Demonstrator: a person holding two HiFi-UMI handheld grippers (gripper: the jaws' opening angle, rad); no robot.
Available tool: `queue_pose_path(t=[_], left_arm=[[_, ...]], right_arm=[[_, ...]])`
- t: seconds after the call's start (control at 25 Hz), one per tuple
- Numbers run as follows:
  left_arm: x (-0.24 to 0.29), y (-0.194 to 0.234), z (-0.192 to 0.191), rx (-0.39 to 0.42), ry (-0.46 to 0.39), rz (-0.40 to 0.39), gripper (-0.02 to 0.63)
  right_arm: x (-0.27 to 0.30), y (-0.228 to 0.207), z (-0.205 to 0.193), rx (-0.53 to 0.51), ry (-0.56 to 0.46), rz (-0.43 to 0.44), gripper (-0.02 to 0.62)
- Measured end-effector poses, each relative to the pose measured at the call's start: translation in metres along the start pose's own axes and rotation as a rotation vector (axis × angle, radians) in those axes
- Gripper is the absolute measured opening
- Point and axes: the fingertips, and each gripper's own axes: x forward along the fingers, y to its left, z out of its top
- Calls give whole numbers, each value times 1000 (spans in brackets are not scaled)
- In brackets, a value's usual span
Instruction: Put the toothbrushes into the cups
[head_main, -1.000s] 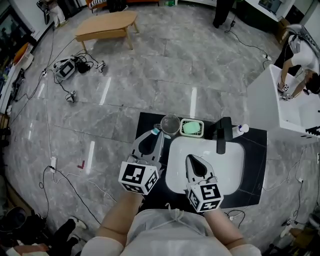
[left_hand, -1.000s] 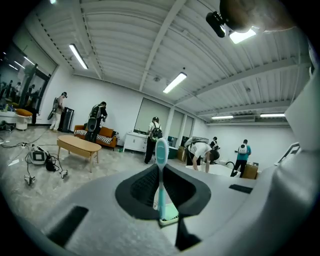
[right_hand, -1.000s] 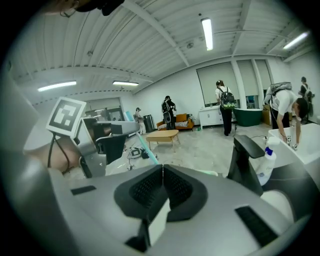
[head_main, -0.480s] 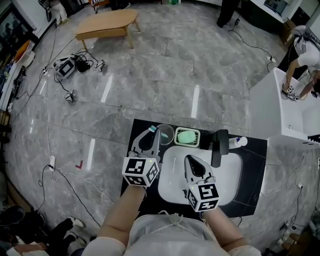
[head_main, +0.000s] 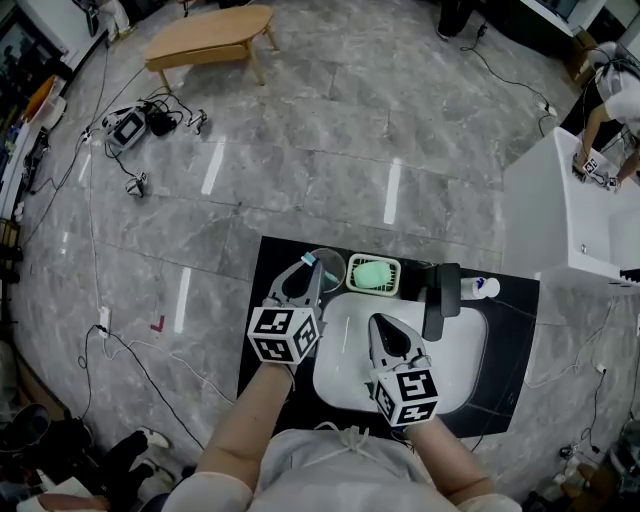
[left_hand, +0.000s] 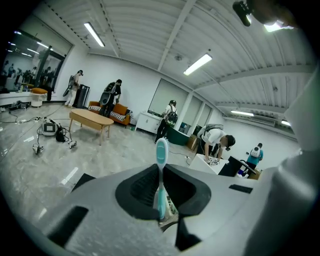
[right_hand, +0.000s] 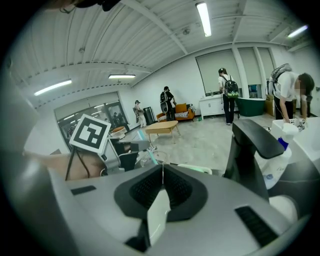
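A teal toothbrush (left_hand: 161, 159) stands upright between the jaws of my left gripper (left_hand: 160, 176), which is shut on its handle. In the head view this gripper (head_main: 306, 268) holds the brush head (head_main: 309, 260) at the left rim of a clear cup (head_main: 328, 268) at the counter's back. My right gripper (head_main: 384, 327) hovers over the white sink (head_main: 455, 372). Its jaws (right_hand: 161, 186) are shut on a slim white piece (right_hand: 157, 215), seemingly a toothbrush handle. The right gripper view also shows the cup (right_hand: 153, 158) and the teal brush (right_hand: 143, 138).
A green soap dish (head_main: 373, 274) sits right of the cup. A black faucet (head_main: 437, 292) and a white bottle (head_main: 481, 288) stand behind the sink on the black counter (head_main: 262, 330). Cables lie on the floor to the left. People work at a white table at far right.
My left gripper has come down with the teal toothbrush, closer to the cup's rim. The right gripper has dropped a little over the sink.
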Motion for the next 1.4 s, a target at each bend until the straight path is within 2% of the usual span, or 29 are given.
queue_pose_path(t=[0.48, 1.0, 1.04, 1.16, 1.28, 1.4], left_arm=[[13, 26, -3, -62, -6, 11, 41], [18, 36, -3, 4, 41, 6, 52], [18, 35, -3, 14, 43, 3, 59], [17, 32, -5, 15, 57, -8, 143], [9, 31, -3, -16, 43, 2, 152], [-2, 27, 2, -8, 24, 9, 153]], right_arm=[[10, 1, -9, 23, 29, -5, 28], [13, 2, -9, 25, 36, -22, 28], [12, 2, -9, 24, 37, -24, 28], [10, 3, -8, 19, 35, -28, 28], [7, 4, -7, 15, 27, -32, 28], [4, 5, -4, 13, 15, -38, 28]])
